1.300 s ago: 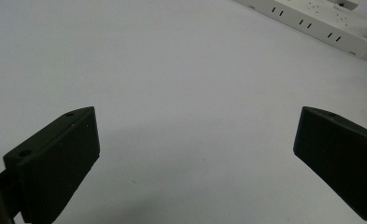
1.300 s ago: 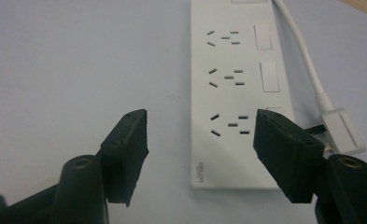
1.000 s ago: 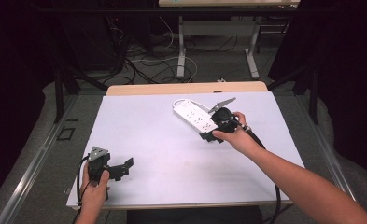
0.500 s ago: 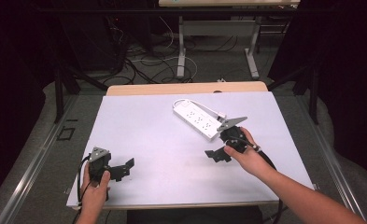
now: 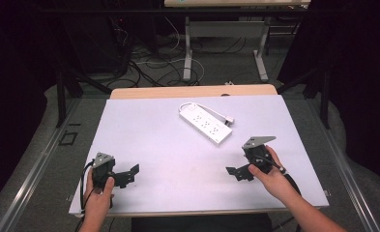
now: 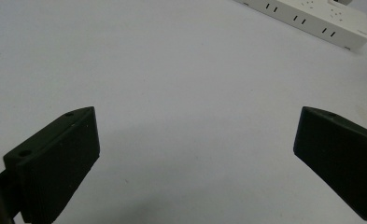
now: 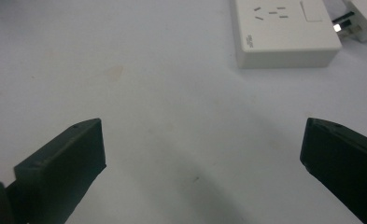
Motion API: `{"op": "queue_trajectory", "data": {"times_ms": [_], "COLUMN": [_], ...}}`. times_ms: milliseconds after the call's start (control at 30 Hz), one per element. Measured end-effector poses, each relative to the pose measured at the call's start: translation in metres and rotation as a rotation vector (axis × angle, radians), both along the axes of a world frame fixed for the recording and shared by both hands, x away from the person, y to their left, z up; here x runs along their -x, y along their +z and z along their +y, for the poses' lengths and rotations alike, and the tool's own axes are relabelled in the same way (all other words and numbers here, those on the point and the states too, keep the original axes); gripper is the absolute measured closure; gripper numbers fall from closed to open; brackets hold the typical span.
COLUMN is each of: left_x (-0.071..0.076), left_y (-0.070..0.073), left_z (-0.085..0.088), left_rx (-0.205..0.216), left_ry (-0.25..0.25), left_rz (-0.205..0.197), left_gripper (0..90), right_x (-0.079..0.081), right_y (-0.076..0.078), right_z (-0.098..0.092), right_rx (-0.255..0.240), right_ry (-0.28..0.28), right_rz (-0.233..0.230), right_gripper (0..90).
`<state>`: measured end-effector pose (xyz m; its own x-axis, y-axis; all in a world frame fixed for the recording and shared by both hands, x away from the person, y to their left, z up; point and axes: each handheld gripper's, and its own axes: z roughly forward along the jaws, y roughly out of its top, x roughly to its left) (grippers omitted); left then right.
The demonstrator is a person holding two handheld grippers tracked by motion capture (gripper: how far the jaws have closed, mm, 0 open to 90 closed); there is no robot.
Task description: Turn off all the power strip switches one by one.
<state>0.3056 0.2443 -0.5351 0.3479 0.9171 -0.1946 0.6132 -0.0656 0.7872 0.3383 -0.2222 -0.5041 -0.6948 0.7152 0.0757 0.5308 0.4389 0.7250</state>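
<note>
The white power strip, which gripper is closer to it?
Right. The right gripper sits just below the power strip, slightly rightward; the left gripper rests far off at the table's near-left edge.

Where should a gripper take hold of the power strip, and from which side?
Probably across its narrow width near the middle, coming down from above. The power strip lies flat on the table, long and slim, so open jaws should span its short sides but not its length. The right gripper is nearer; both grippers are open. Avoid the far end, where the plug lies.
</note>
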Motion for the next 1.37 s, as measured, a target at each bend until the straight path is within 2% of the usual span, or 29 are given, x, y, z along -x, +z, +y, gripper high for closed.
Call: {"op": "queue_trajectory", "data": {"times_ms": [167,267,367,500,767,1000,1367], "left_x": [0.000,0.000,0.000,0.000,-0.001,-0.001,-0.001], "left_y": [0.000,0.000,0.000,-0.001,-0.002,-0.002,-0.002], "left_z": [0.000,0.000,0.000,0.000,0.000,0.001,0.002], "left_rx": [-0.004,-0.003,-0.001,0.002,0.001,-0.001,-0.004], "left_ry": [-0.001,-0.001,0.001,0.006,0.010,0.009,0.012], "left_rz": [0.002,0.002,0.003,0.005,0.007,0.007,0.011], "left_gripper": [0.4,0.4,0.3,0.4,0.4,0.4,0.4], "right_x": [0.006,0.009,0.012,0.014,0.017,0.018,0.019], "right_y": [-0.005,-0.008,-0.012,-0.019,-0.031,-0.042,-0.045], "right_z": [-0.022,-0.035,-0.051,-0.071,-0.099,-0.108,-0.110], "right_rx": [-0.011,-0.029,-0.010,-0.011,-0.018,-0.028,-0.042], "right_ry": [-0.041,-0.080,-0.127,-0.185,-0.259,-0.301,-0.299], "right_rz": [0.011,-0.001,-0.025,-0.015,-0.001,-0.005,-0.003], "right_gripper": [0.0,0.0,0.0,0.0,0.0,0.1,0.1]}}
